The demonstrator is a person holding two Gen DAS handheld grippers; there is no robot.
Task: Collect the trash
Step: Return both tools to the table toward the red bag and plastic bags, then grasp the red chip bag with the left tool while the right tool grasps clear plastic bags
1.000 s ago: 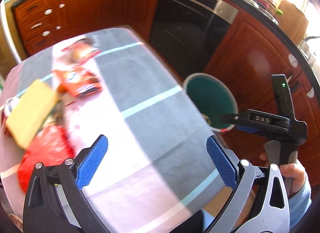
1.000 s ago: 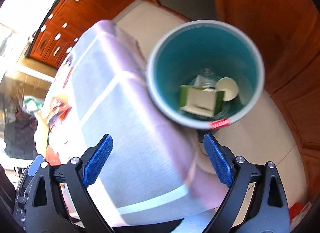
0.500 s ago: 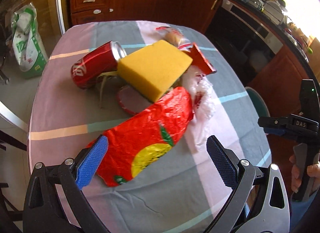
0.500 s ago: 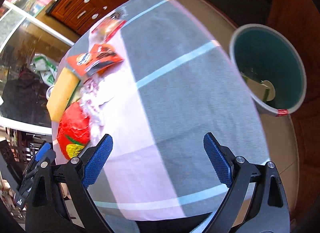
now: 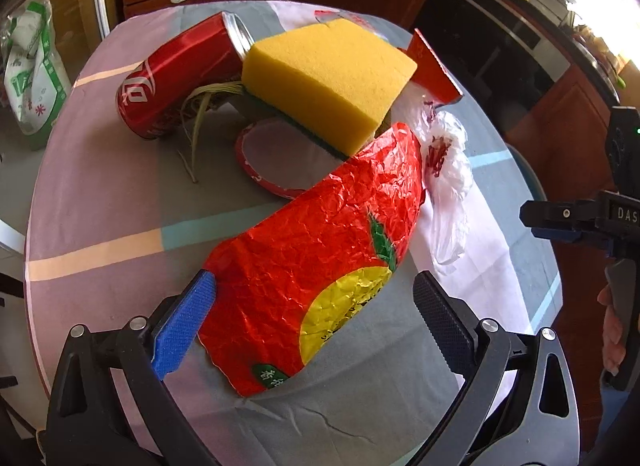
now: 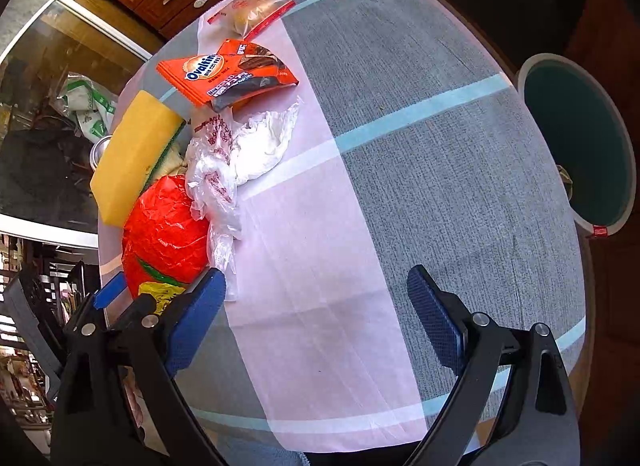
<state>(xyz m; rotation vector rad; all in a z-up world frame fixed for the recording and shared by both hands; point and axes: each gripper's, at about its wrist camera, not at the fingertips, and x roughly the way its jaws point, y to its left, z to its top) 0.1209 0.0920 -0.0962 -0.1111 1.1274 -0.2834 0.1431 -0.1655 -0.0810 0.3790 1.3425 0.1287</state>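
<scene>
Left gripper (image 5: 314, 314): jaws wide apart, low over the red wrapper (image 5: 320, 266), holding nothing
Right gripper (image 6: 316, 306): spread open, empty, above bare tablecloth (image 6: 420, 185) beside the wrapper
Left view only: red can (image 5: 176, 77) behind the wrapper; sponge (image 5: 328, 77) leaning on it
Right view only: bin (image 6: 580, 145) past the table edge; Ovaltine packet (image 6: 228, 73) beyond the wrapper

Left gripper (image 5: 314, 314): fingers spread wide, nothing held, angled down over surface. Right gripper (image 6: 316, 314): fingers also wide apart, empty, held off to right.
</scene>
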